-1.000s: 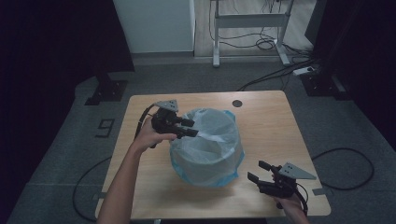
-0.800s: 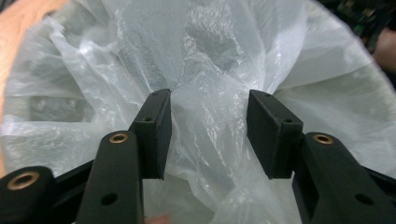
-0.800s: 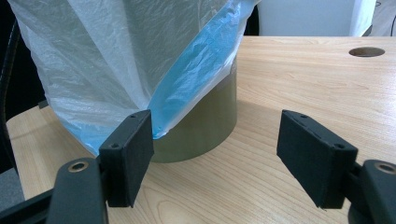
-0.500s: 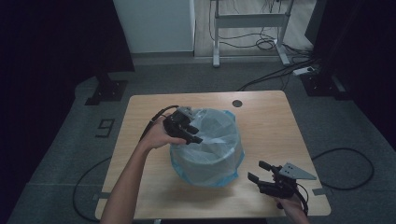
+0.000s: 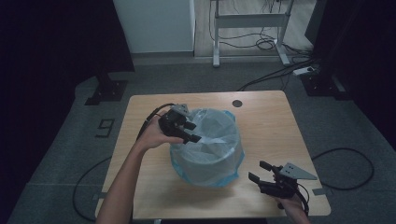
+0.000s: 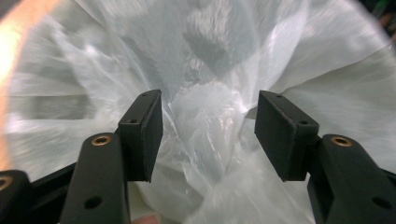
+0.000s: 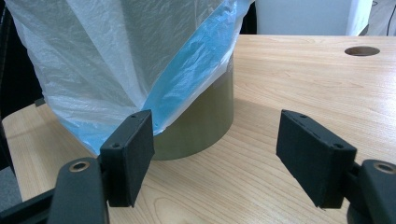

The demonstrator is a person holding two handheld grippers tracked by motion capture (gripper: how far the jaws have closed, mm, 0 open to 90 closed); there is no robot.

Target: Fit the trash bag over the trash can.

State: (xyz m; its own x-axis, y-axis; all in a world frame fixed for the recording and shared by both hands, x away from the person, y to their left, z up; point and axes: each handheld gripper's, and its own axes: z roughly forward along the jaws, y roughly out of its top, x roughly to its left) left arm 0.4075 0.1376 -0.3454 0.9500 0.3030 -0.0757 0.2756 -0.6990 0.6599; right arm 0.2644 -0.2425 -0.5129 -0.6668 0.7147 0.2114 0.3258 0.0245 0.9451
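Note:
A round bin (image 5: 205, 161) (image 7: 196, 126) stands in the middle of the wooden table (image 5: 266, 116), lined with a translucent blue-white plastic bag (image 5: 210, 140) (image 7: 107, 60) whose edge hangs over the rim. My left gripper (image 5: 191, 132) (image 6: 208, 135) is open at the bin's left rim, pointing into the bag, with crumpled bag plastic (image 6: 205, 116) between its jaws but not clamped. My right gripper (image 5: 260, 171) (image 7: 215, 144) is open near the table's front right corner, low over the wood, pointing at the bin's base with nothing between its jaws.
A round cable hole (image 5: 237, 103) (image 7: 363, 50) is in the tabletop at the back. Cables (image 5: 88, 186) trail over the grey floor on both sides. A desk frame (image 5: 252, 28) and a white cabinet (image 5: 154, 23) stand beyond the table.
My left gripper has moved right and forward from the bin's left side onto its rim, into the bag opening. The right gripper has stayed in place.

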